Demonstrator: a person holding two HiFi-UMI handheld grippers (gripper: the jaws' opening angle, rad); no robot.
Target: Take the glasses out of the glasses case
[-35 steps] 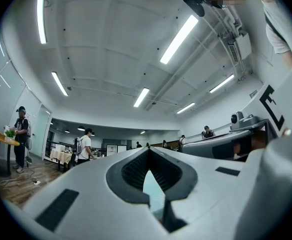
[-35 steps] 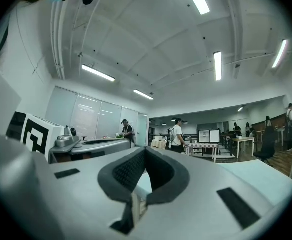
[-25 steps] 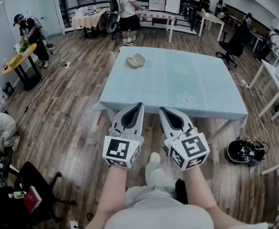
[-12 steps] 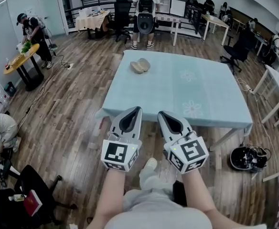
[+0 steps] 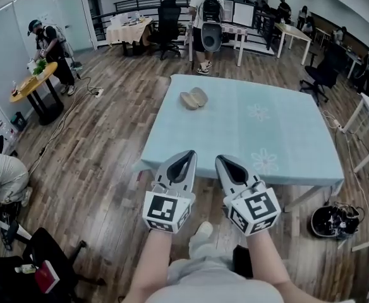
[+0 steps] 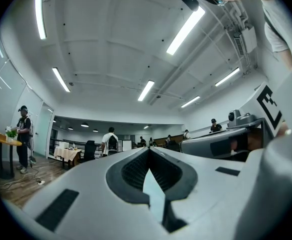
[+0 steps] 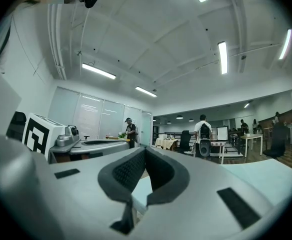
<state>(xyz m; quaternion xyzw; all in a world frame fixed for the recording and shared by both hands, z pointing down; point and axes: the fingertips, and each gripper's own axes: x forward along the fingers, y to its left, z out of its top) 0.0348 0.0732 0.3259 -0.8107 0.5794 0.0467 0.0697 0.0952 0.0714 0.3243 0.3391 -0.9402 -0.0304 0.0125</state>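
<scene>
The glasses case [image 5: 193,98] lies on the far left part of the table [image 5: 285,137], near the far edge, on a pale blue cloth with faint flower prints. It is tan and shows as two rounded halves side by side, touching, so it looks to lie open. It is too small in the head view to tell whether the glasses are inside it. Nothing else stands on the cloth.

Both grippers hang in front of the table's near edge, well apart from the case, side by side and pointing toward the table. The left gripper [image 5: 188,154] has its jaws brought together at the tips. In the left gripper view [image 6: 148,150] the dark ribbed pads meet at a point, with only a sliver of blue cloth showing through the hollow behind them and nothing held there. The right gripper [image 5: 221,159] is the same: in its own view [image 7: 145,150] the tips touch and the hollow is empty.

Beyond the table, a person with a backpack [image 5: 206,5] stands at a white desk. At the left, another person [image 5: 45,40] stands by a round yellow table [image 5: 30,84].
</scene>
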